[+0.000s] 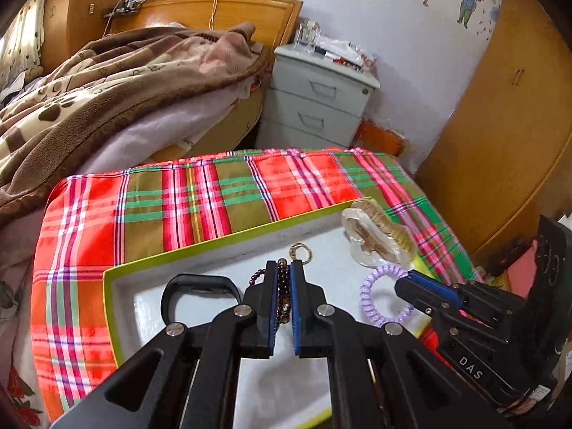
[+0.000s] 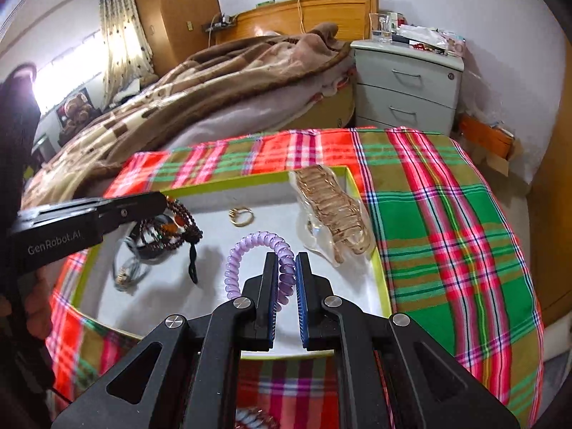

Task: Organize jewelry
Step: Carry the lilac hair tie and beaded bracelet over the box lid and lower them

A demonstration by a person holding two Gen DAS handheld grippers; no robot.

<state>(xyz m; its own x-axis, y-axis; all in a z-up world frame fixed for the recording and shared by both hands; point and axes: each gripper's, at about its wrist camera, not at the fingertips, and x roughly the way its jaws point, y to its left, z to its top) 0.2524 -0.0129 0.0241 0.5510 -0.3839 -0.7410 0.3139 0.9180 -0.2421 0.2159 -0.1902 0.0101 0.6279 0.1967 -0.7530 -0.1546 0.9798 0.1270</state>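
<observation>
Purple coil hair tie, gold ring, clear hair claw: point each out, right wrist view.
purple coil hair tie (image 2: 246, 246): right wrist view, top arc of the coil.
gold ring (image 2: 243, 216): right wrist view, on the band.
clear hair claw (image 2: 332, 203): right wrist view, middle of the teeth.

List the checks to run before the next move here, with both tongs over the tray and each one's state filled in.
1. Left tongs shut on the dark bead bracelet: ok.
2. Right tongs shut on the purple spiral hair tie: ok.
3. Both items over the white tray: ok.
4. Gold ring lies apart from both tongs: ok.
5. Amber hair claw fully inside the tray: not ok, it overlaps the rim.
6. Bracelet free of the black band beneath: cannot tell.
</observation>
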